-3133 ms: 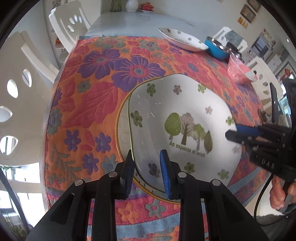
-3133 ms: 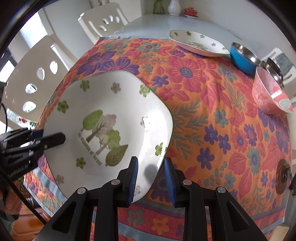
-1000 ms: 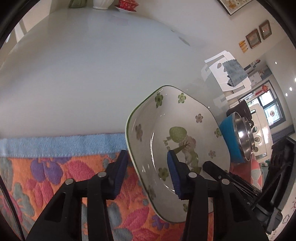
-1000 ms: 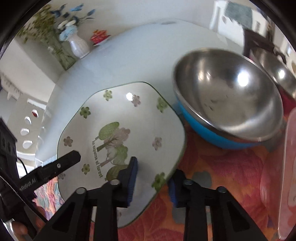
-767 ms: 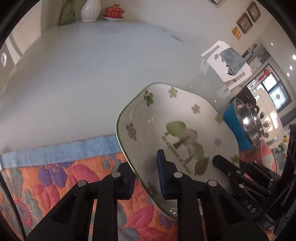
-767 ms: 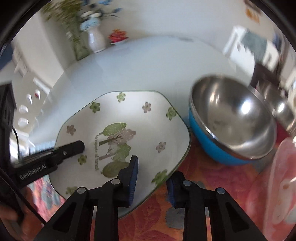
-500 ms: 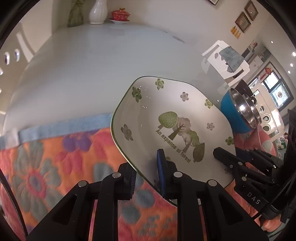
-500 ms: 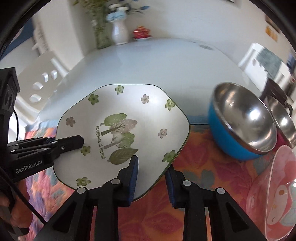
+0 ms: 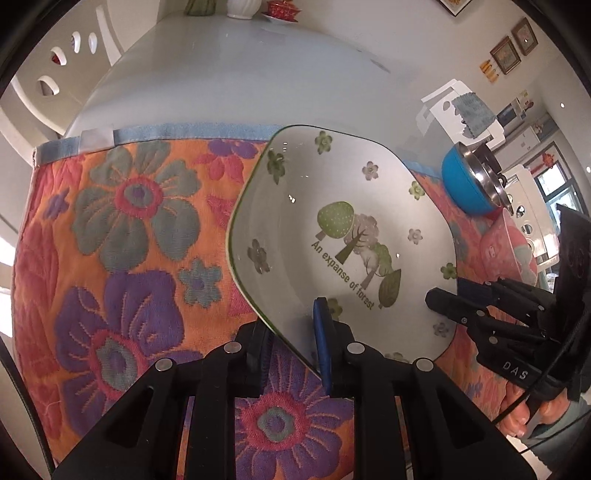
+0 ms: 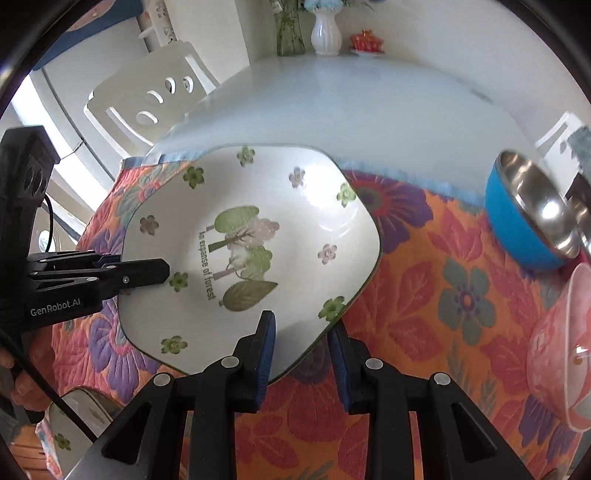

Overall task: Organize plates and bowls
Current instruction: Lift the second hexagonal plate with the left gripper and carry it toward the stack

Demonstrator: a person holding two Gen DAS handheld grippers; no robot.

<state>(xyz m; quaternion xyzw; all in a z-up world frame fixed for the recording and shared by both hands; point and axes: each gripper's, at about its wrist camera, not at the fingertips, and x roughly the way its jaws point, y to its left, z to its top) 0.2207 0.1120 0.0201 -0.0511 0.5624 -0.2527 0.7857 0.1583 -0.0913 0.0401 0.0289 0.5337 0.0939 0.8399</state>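
Note:
A white plate (image 9: 332, 206) with green flowers and a printed tree picture hangs over the floral cloth, carried between both grippers. My left gripper (image 9: 291, 325) is shut on its near-left rim, one pad above and one below. The right gripper (image 9: 443, 299) comes in from the right side and pinches the opposite rim. In the right wrist view the same plate (image 10: 258, 184) fills the centre, my right gripper (image 10: 301, 328) is shut on its near edge, and the left gripper (image 10: 159, 271) grips it from the left.
A blue steel-lined bowl (image 10: 517, 221) and a pink bowl (image 10: 561, 350) stand on the floral cloth (image 10: 443, 295) at the right. Other plates (image 10: 85, 410) lie at the lower left. Beyond the cloth are the bare white tabletop (image 9: 240, 74), a vase (image 10: 325, 33) and a white chair (image 10: 155, 99).
The left jaws closed on the plate's rim. Both grippers then carried the plate back from beside the blue bowl, over the cloth toward the near side. The right wrist rolled.

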